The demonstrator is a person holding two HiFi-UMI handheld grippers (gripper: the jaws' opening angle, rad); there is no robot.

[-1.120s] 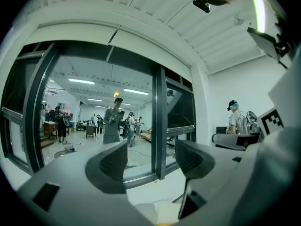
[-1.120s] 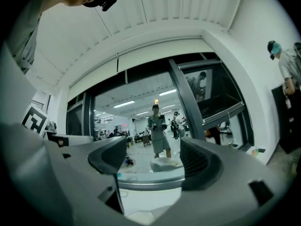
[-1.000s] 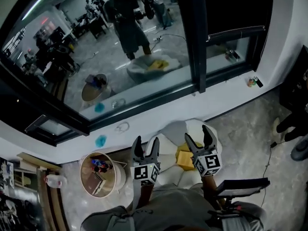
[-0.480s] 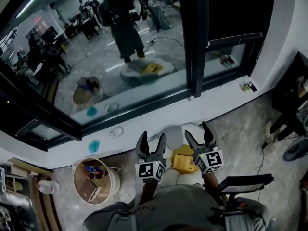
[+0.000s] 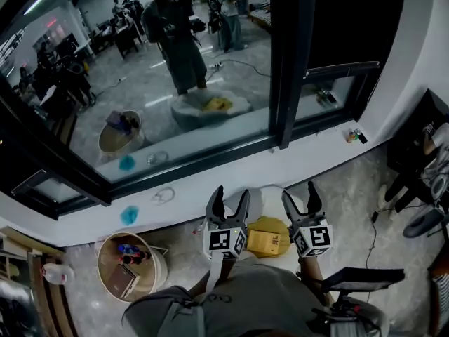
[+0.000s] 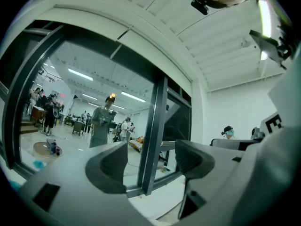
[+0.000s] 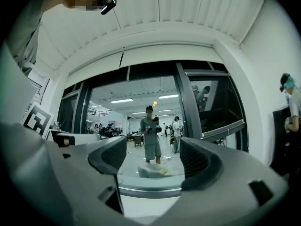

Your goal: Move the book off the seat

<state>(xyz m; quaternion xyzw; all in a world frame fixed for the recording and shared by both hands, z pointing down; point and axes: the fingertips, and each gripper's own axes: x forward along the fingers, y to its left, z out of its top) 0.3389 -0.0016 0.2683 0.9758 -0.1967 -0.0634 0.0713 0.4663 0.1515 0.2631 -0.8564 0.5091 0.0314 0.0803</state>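
Just below the camera, the left claw and right claw point forward, both wide open with nothing between the jaws. Between them a yellow book lies flat on the white seat. The claws' marker cubes cover its sides, so its long axis is hard to tell. Left on the floor, a round tub holds small colourful things, too small to name. Beyond run the white sill and the window.
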